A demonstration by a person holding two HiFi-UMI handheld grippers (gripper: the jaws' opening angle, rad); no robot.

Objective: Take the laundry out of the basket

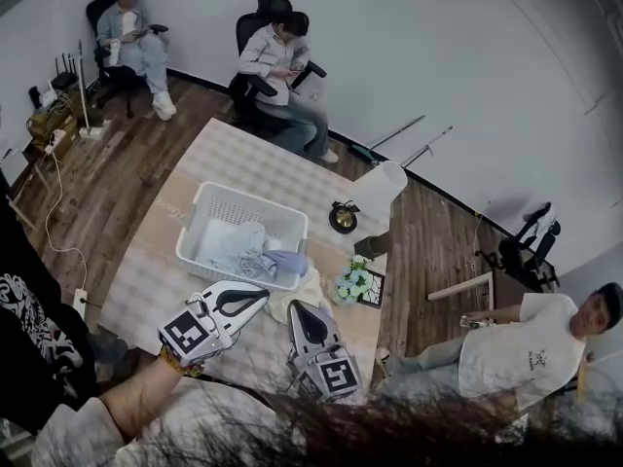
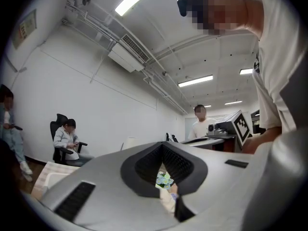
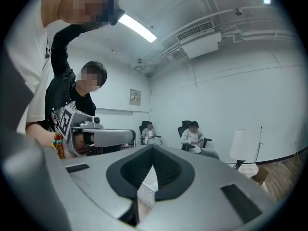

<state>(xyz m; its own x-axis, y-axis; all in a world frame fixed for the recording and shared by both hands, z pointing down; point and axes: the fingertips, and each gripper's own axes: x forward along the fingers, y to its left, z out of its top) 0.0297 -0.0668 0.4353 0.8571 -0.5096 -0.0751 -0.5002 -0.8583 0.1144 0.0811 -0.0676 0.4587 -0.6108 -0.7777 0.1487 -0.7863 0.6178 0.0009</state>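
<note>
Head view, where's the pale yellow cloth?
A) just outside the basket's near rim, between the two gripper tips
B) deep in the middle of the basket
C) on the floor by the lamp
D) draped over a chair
A: the pale yellow cloth lies just outside the near rim of the basket, between the tips of the left gripper and the right gripper.
</note>
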